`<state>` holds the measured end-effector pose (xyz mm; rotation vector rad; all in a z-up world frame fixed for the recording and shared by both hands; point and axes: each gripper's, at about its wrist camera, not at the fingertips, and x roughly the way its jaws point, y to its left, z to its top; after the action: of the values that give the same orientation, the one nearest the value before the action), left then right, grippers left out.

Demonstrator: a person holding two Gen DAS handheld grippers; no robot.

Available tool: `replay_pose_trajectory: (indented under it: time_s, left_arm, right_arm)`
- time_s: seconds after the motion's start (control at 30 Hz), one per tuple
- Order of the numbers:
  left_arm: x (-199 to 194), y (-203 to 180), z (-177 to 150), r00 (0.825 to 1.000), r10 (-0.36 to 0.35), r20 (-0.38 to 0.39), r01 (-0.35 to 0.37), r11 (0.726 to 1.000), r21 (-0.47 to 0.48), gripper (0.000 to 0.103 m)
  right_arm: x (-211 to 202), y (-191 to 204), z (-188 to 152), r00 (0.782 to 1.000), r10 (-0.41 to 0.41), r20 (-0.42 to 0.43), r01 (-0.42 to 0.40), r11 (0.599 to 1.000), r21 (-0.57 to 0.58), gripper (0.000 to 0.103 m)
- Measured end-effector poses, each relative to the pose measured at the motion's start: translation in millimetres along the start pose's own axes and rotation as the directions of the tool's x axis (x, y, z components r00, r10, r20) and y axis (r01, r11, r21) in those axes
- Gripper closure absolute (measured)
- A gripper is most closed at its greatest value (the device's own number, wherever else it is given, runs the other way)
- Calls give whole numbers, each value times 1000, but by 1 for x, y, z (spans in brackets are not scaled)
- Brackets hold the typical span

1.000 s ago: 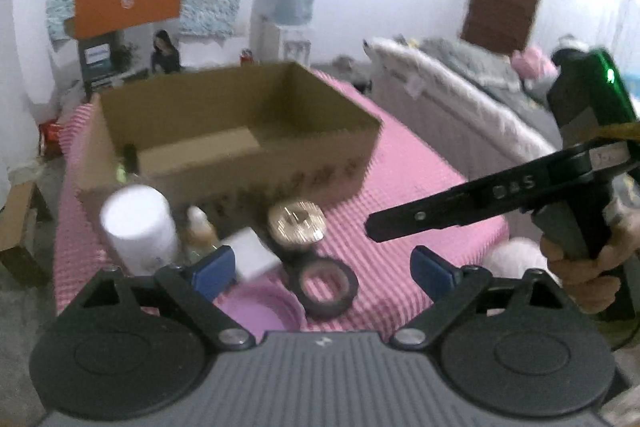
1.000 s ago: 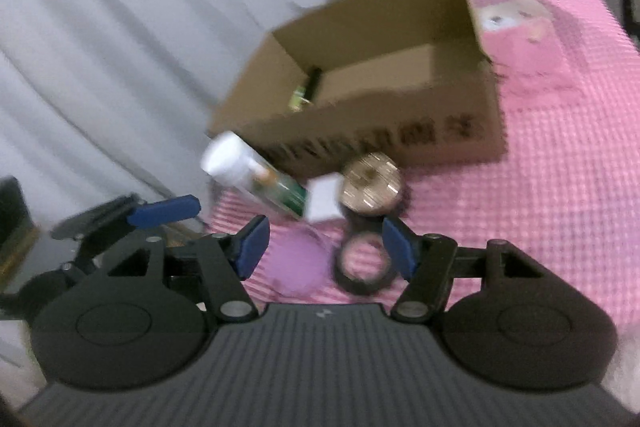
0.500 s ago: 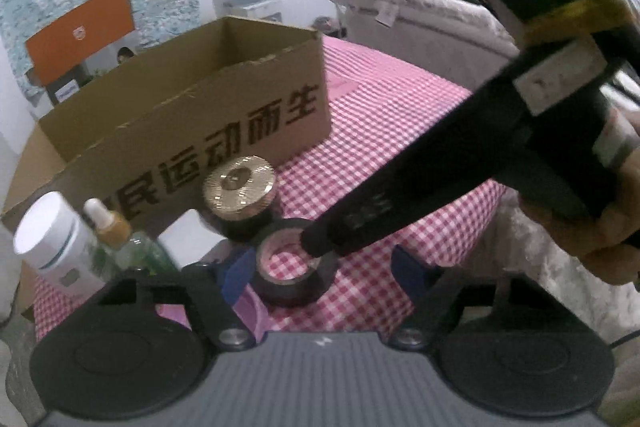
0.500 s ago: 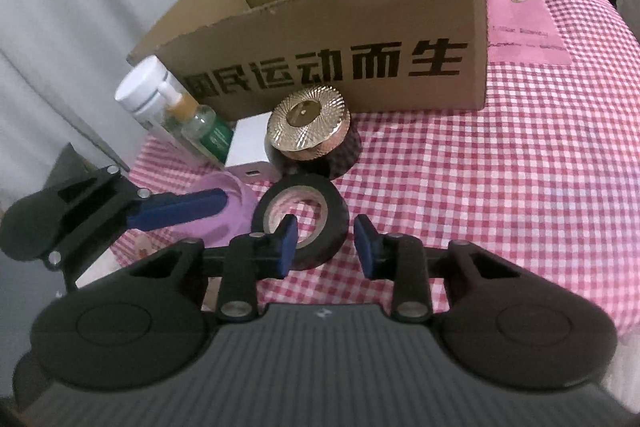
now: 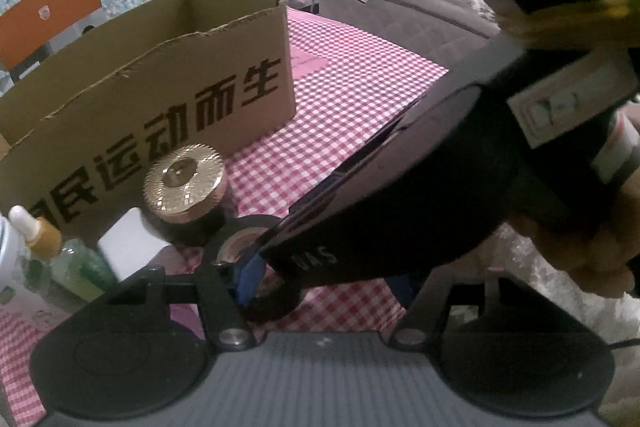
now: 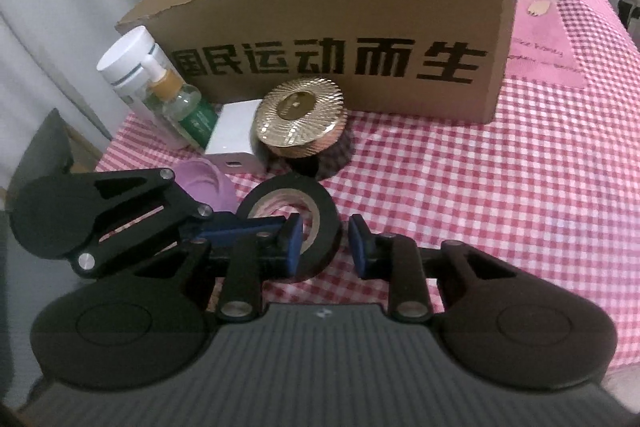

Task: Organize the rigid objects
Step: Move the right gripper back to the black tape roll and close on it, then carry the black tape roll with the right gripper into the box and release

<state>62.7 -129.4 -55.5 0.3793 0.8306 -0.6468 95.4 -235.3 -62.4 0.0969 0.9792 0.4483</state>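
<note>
Your right hand-held gripper [image 6: 322, 245] has just been closing around the black tape roll's [image 6: 290, 223] wall, not yet pinching; the left hand-held gripper [image 6: 256, 227], half-closed, holds nothing.

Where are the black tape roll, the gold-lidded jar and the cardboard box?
black tape roll [image 6: 326, 211]: right wrist view, upper right of the black outer band.
gold-lidded jar [image 6: 300, 115]: right wrist view, ribbed gold lid top.
cardboard box [image 6: 400, 7]: right wrist view, front wall above the printed characters.
</note>
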Motion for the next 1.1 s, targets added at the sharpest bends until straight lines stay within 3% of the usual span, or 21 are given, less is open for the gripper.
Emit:
replay_pose_trajectory:
  time_s: [0.2,0.43,0.73,0.97,1.1]
  left_arm:
    - [6,-10,8,999,-36,18,36,999,0,38]
    - [-6,-17,7,997,38,74,-42,998,50,34]
    - [10,-12,4,999,46,-3,-46,999,17,33]
    - [16,-10,5,998,56,-1,-56,998,-4,37]
    - [17,-11,5,998,57,-2,-57,998,-4,38]
  right_arm:
    - [-9,-14,-11,999,-32,8,32,999,37,79]
    - [-21,-32,-28,997,-70,27,67,993,100,79]
    - [-26,-36,-35,997,-57,52,49,988,143,79]
    - [-28,-37,-35,998,-41,50,33,986,162,80]
    - [-29,-38,-37,998,-22,55,12,984,179,86]
